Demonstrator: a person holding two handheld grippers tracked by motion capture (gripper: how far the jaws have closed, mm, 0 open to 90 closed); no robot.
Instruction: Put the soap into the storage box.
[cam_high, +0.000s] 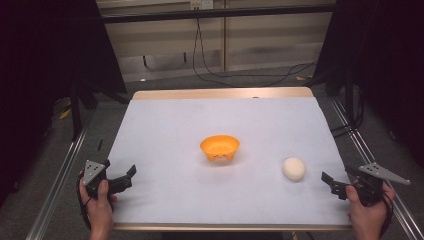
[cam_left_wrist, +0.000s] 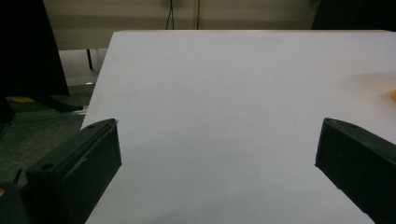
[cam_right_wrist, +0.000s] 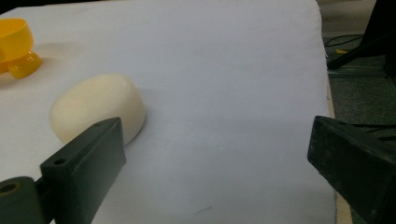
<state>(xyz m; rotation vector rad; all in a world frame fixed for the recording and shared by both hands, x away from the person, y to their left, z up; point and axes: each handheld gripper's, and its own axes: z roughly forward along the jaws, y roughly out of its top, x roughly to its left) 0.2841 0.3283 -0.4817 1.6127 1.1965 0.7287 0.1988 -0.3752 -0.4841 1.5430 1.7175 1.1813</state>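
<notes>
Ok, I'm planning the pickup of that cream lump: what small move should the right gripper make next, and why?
Probably slide the right gripper toward the cream egg-shaped lump until it sits between the jaws. They stand open with nothing between them, and in the right gripper view the lump lies just beyond one jaw, apart from the orange bowl.

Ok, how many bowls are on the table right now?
1. The orange bowl sits near the middle of the white table, left of the cream egg-shaped object. Nothing appears hidden.
</notes>
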